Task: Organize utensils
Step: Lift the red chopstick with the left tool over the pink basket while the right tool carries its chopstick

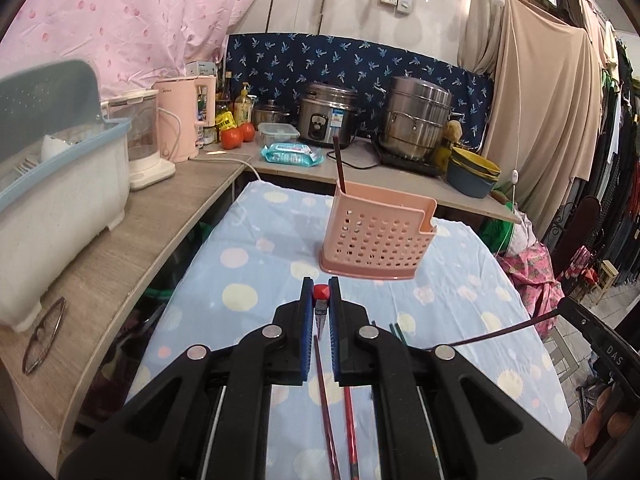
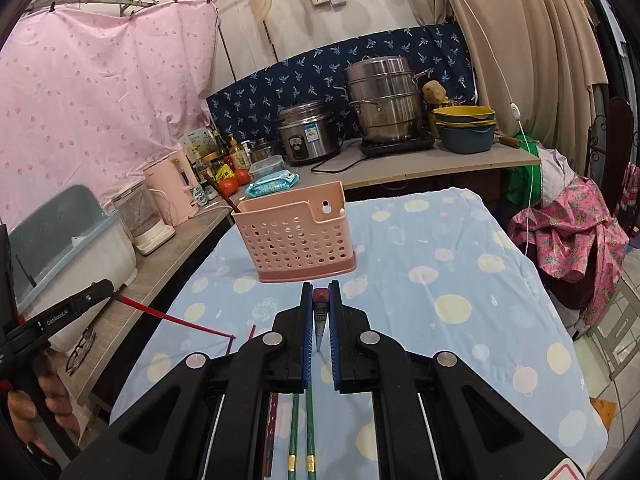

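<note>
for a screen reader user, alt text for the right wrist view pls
The right gripper is shut on a dark chopstick, facing a pink perforated utensil holder on a dotted blue tablecloth.

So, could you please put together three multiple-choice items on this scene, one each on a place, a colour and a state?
1. Where does the pink utensil holder stand?
A. on the dotted blue cloth
B. on the wooden counter
C. inside the dish rack

2. What colour are the two matching chopsticks lying below the right tongs?
A. white
B. green
C. yellow

3. How are the left tongs set?
A. wide open and empty
B. shut on a red chopstick
C. shut on a spoon

Key: 1 A, as the holder's base rests on the dotted blue cloth in both views. 2 B, as the right wrist view shows two green sticks with gold bands. 3 B, as the red chopstick shows its red end between the closed pads, and the right wrist view shows it jutting from those tongs.
</note>
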